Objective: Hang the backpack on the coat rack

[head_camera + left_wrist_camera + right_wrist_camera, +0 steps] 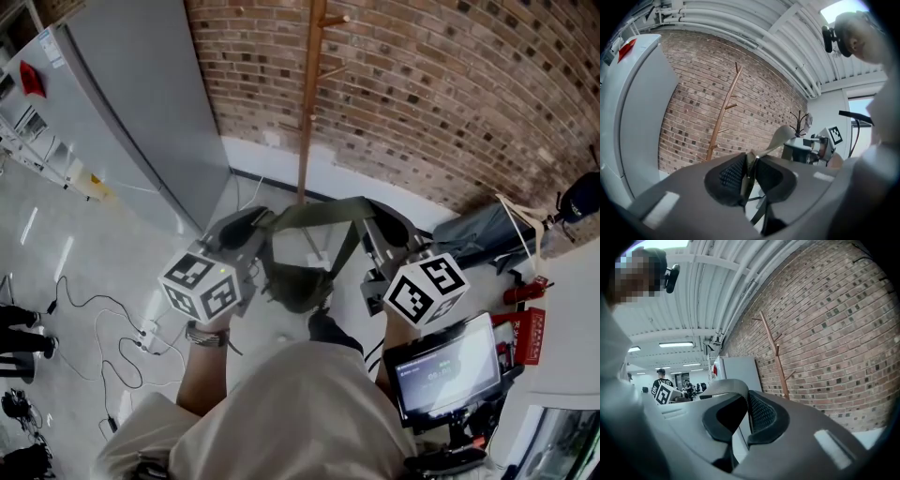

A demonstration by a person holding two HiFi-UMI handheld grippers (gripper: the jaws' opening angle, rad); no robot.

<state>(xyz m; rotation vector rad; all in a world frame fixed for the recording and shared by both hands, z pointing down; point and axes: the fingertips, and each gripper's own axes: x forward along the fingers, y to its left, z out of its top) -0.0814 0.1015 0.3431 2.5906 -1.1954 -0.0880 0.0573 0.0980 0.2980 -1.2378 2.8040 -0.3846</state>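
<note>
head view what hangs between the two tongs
The backpack hangs there by its strap, stretched from the left tongs to the right tongs, as the head view shows.

This looks like a lab or workshop hall in an industrial building, not a home. A bare brick wall [422,84] runs across twelve o'clock in the head view, with a wooden coat rack [307,103] standing against it. A tall grey cabinet [122,112] stands at ten o'clock. At eight o'clock the pale, glossy floor [56,253] carries loose cables [103,347] and a power strip [147,333]. A small lit screen [448,367] sits on a mount at four o'clock. Overhead is a ribbed metal ceiling [722,282] with exposed pipes [740,28] and strip lights [675,344]. People [660,378] stand deeper in the open room.
</note>
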